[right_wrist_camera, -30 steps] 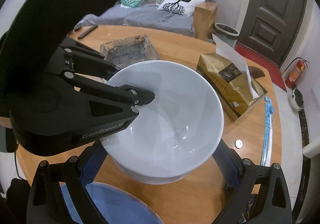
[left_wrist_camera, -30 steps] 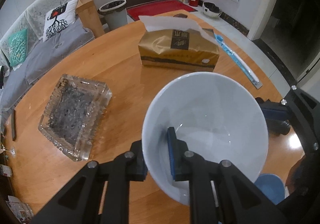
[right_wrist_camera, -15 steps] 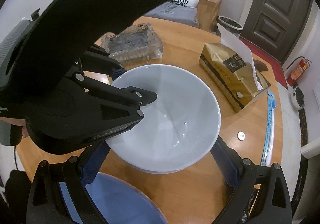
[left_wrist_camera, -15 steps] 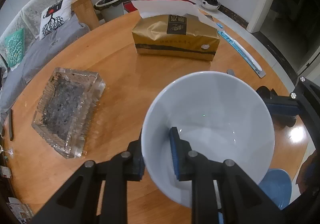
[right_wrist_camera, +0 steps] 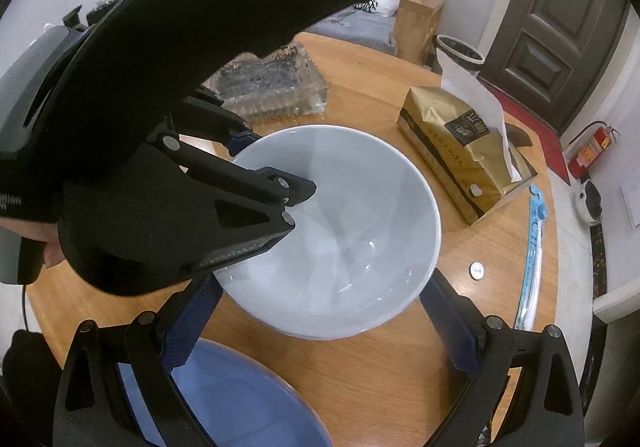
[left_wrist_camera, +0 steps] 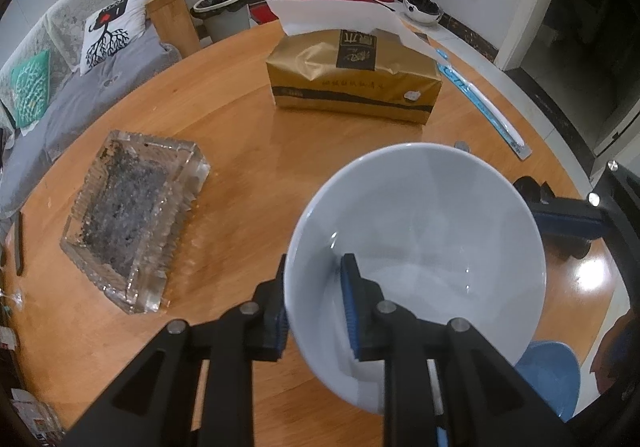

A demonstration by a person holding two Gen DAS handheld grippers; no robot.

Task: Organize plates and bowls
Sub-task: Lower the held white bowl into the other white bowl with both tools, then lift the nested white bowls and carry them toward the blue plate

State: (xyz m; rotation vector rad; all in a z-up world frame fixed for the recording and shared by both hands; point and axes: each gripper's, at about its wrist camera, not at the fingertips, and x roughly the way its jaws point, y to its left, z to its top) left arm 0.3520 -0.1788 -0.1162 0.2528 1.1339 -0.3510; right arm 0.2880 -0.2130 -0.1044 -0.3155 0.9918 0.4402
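Note:
A white bowl hangs tilted, low over the round wooden table. My left gripper has the bowl's near rim between its blue pads, one outside and one inside; its jaws are opening, but the pads still look pressed on the wall. In the right wrist view the left gripper reaches in from the left. My right gripper is open wide, its fingers on either side of the bowl without touching it. A blue plate lies just in front of the bowl.
A glass ashtray sits left of the bowl. Behind it lies a gold tissue pack. A coin and a blue-white packet lie near the right edge. A sofa and a bin stand beyond.
The bowl has shifted only slightly with the left gripper and sits a touch lower between the right fingers. The grip on the rim looks the same.

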